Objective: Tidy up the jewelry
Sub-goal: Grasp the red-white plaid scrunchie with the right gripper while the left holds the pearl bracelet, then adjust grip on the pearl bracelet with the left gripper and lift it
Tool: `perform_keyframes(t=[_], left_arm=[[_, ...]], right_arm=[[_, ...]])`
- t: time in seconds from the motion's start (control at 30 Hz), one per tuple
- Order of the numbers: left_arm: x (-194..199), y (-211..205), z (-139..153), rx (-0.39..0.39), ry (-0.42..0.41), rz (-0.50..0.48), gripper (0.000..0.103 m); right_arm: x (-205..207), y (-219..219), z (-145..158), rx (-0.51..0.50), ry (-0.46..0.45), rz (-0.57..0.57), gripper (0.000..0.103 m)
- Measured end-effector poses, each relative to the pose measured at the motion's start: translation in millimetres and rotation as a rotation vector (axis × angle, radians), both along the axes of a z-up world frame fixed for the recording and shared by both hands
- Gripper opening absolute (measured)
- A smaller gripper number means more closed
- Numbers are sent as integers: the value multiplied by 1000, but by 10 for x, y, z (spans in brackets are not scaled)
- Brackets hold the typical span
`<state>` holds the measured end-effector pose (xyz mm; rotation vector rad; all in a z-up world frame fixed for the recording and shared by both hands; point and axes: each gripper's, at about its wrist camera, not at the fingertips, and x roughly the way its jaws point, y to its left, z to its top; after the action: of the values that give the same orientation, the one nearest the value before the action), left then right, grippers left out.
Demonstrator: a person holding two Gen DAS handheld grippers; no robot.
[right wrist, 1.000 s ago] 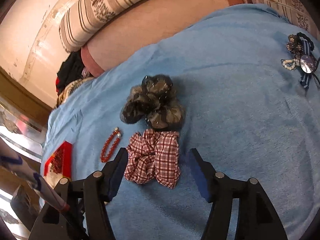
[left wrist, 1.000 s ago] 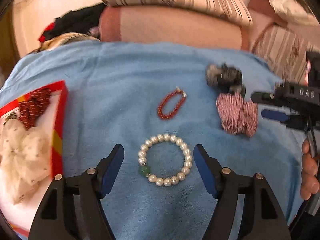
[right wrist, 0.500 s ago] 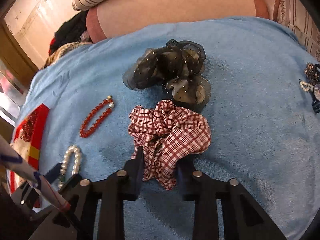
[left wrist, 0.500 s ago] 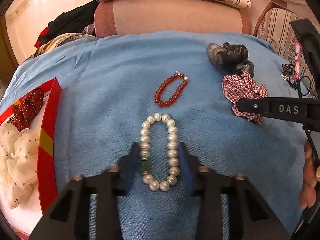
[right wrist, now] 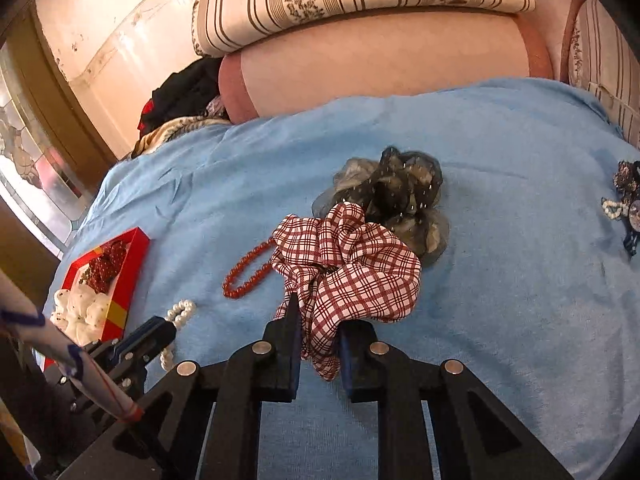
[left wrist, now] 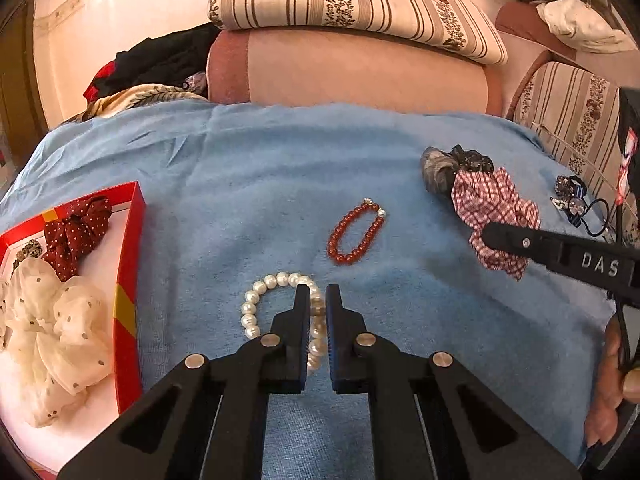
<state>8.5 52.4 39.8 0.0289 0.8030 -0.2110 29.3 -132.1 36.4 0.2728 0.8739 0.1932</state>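
My left gripper is shut on the right side of the white pearl bracelet, which lies on the blue cloth. My right gripper is shut on the red plaid scrunchie and holds it raised off the cloth; it also shows in the left wrist view. A red bead bracelet lies between them. The red box at the left holds a white dotted scrunchie and a dark red dotted scrunchie.
A grey-black sheer scrunchie lies just behind the plaid one. A small pile of hair ties and a beaded piece sits at the far right. Striped cushions and a pink bolster line the far edge.
Both grippers went from open to shut: the left closed on the pearl bracelet, the right closed on the plaid scrunchie and lifted it.
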Motion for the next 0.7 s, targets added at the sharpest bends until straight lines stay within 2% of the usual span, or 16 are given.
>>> perform_keyframes(t=[0.5,0.53,0.57,0.7], left_arm=[[-74,-37,85,43,-67,-3,7],[-75,-42,90,49,-72,-3,6],[-82,-45,100,55,-81,0,1],[-95,-50,133,70,-100,-1,1]], right_arm=[[-52,69,60,14,-38,26,17],[-59,77,67,13,-42,27,17],[-63,79,73,12,-47,28,17],[-81,110,77,9,-55,35,17]])
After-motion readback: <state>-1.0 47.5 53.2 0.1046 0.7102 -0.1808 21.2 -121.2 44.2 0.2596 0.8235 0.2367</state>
